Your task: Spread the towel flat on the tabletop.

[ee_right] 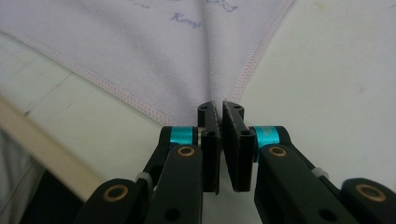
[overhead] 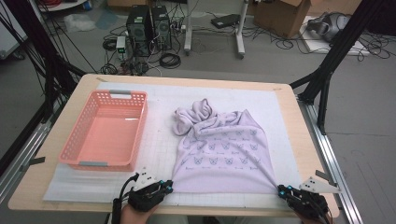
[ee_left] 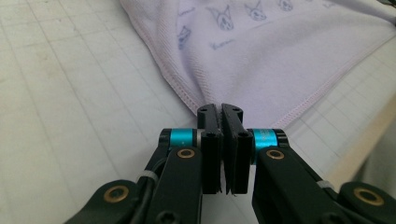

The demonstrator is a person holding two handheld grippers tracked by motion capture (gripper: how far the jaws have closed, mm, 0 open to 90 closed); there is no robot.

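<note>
A pale lilac towel (overhead: 224,149) printed with small animal faces lies on the white gridded mat, its near half spread flat and its far end bunched up. My left gripper (overhead: 169,187) is shut on the towel's near left corner (ee_left: 205,100). At the near right corner (ee_right: 219,95) my right gripper (overhead: 281,190) is shut on the cloth as well. In both gripper views the black jaws meet with the hemmed corner pinched between the pads. The near hem runs taut between the two grippers, close to the table's front edge.
A pink plastic basket (overhead: 79,140), with nothing in it, stands on the mat to the left of the towel. The wooden table's edge (overhead: 299,121) borders the mat on the right. Cables, computer towers and boxes lie on the floor beyond.
</note>
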